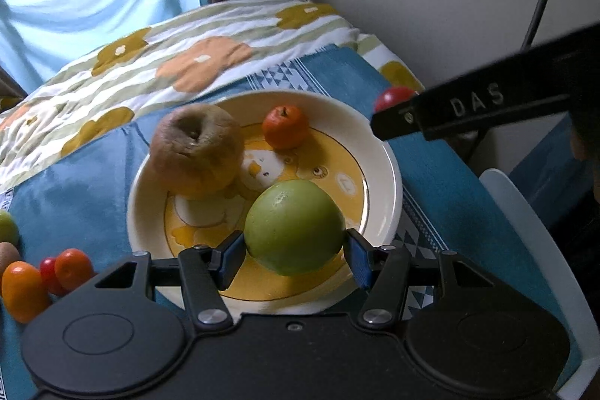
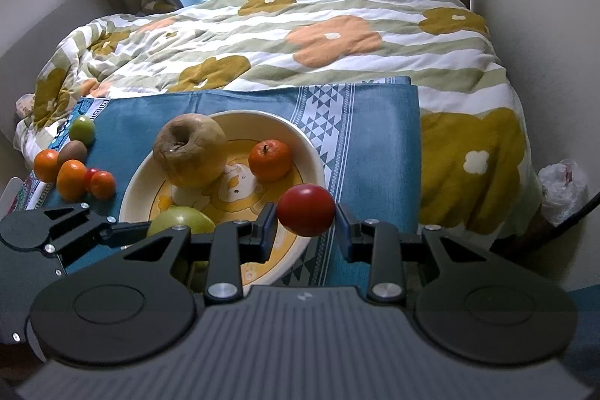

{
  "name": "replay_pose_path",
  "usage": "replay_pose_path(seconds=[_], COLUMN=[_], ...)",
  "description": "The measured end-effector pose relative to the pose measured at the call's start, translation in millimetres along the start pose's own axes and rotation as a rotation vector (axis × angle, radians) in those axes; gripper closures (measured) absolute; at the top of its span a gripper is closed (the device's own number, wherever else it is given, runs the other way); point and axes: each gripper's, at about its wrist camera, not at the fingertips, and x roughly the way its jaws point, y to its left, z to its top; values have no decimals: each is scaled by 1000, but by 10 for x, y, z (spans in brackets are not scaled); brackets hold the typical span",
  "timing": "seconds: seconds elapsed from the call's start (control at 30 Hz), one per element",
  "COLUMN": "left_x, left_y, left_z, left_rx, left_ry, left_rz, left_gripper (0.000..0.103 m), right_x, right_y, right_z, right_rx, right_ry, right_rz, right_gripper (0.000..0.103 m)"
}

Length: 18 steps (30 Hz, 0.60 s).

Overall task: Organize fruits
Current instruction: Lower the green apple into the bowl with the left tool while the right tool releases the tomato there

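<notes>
left gripper [image 1: 294,252] jaws pinching green apple [image 1: 294,227] low over plate [image 1: 382,152], right gripper [image 2: 306,225] jaws clamping red tomato [image 2: 305,210] above plate rim; imo set both down gently clear of brown apple [image 1: 197,152], release one at a time

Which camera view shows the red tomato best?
The right wrist view: the red tomato sits whole and sharp between the fingers of the right gripper, above the rim of the plate. In the left wrist view, only part of the tomato shows; the right gripper's black finger hides the rest.
</notes>
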Motion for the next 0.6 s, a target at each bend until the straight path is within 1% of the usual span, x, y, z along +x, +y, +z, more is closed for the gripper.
replay_pose_path(seconds=[0.17,0.2,0.23,0.3,0.37,0.57,0.6], left_x=[14,4,-20,-96,-176,-356,-388], left_y=[-5,1,1,15,46,189,216], left_z=[1,2,15,28,41,5,-9], left_rx=[-10,-15,-17,-20,-26,-80,-91], left_ry=[15,12,-1,-30,-47,-51,-52], left_rz=[5,8,13,19,24,55,63], left_gripper=[40,38,27,15,15,14,12], right_x=[25,27,27,24,19,18,24], right_y=[23,29,37,43,66,128,142], right_z=[21,23,29,33,52,96,103], right_rx=[-9,-10,-10,-10,-11,-15,-18], right_ry=[3,2,3,1,-1,-10,-10], right_rz=[5,5,5,6,7,16,19], right_gripper=[55,55,55,55,55,55,55])
